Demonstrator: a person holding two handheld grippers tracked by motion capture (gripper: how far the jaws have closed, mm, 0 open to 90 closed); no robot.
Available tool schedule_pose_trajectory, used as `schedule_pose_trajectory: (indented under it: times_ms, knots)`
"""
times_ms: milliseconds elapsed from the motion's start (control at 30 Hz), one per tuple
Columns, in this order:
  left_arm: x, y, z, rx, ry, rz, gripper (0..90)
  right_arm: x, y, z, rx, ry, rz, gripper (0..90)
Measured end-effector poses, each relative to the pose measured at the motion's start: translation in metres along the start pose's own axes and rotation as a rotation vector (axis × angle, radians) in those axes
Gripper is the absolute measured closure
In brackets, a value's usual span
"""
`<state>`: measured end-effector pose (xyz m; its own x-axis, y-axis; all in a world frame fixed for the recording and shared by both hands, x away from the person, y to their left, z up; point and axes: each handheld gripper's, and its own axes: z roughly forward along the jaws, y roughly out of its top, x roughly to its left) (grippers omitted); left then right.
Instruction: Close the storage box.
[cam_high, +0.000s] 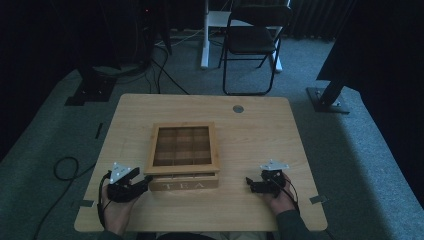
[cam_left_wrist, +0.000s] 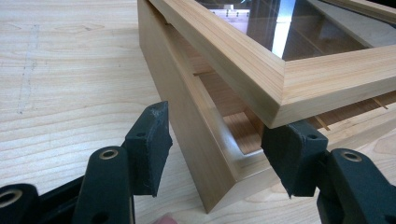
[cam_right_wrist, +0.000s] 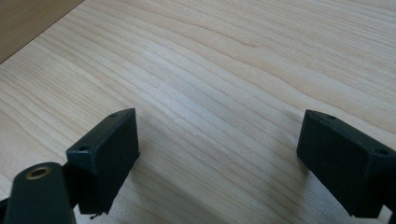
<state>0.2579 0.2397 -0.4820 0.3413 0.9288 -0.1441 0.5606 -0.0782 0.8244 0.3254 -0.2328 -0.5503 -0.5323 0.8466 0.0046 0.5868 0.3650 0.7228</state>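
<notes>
A wooden tea box (cam_high: 184, 184) with "TEA" on its front stands mid-table. Its glass-paned lid (cam_high: 183, 146) is raised a little at the front, leaving a gap above the box body (cam_left_wrist: 187, 121). My left gripper (cam_high: 142, 186) is at the box's front left corner and stands open. In the left gripper view its jaws straddle that corner (cam_left_wrist: 219, 135), one outside the side wall and the other tucked under the lid's corner (cam_left_wrist: 280, 88). My right gripper (cam_high: 250, 184) rests open over bare table to the right of the box, nothing between its fingers (cam_right_wrist: 217, 135).
The light wooden table (cam_high: 260, 135) has a grey round grommet (cam_high: 238, 108) near its far edge. A black folding chair (cam_high: 252, 40) stands beyond the table. A cable loop (cam_high: 65, 167) lies on the floor at the left, and dark stand bases (cam_high: 327, 97) flank the table.
</notes>
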Motion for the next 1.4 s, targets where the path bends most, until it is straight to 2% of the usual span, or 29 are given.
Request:
schedule_pose_trajectory:
  times_ms: [300, 433, 667, 933, 1067, 1100, 1167, 1333, 1400]
  knots:
    - [0.002, -0.010, -0.002, 0.031, -0.007, -0.009, 42.1, 0.000, 0.000, 0.000, 0.000, 0.000, 0.000, 12.3]
    - [0.002, -0.011, -0.003, 0.035, -0.007, -0.004, 42.1, 0.000, 0.000, 0.000, 0.000, 0.000, 0.000, 12.3]
    - [0.002, -0.018, -0.003, 0.071, -0.014, 0.004, 43.1, 0.000, 0.000, 0.000, 0.000, 0.000, 0.000, 12.3]
    - [0.002, -0.020, -0.005, 0.073, -0.018, 0.000, 43.4, 0.000, 0.000, 0.000, 0.000, 0.000, 0.000, 12.3]
    - [0.003, -0.022, -0.009, 0.065, -0.027, -0.016, 43.2, 0.000, 0.000, 0.000, 0.000, 0.000, 0.000, 12.4]
    - [0.006, -0.022, -0.015, 0.028, -0.048, -0.054, 43.2, 0.000, 0.000, 0.000, 0.000, 0.000, 0.000, 12.3]
    - [0.009, -0.022, -0.020, 0.001, -0.040, -0.075, 42.8, 0.000, 0.000, 0.000, -0.001, 0.001, -0.002, 12.4]
    - [0.022, -0.029, -0.030, -0.025, -0.043, -0.159, 42.8, 0.000, 0.000, 0.000, -0.001, 0.001, -0.002, 12.4]
    - [0.026, -0.030, -0.032, -0.035, -0.043, -0.179, 42.8, 0.000, 0.000, 0.000, -0.001, 0.001, -0.002, 12.3]
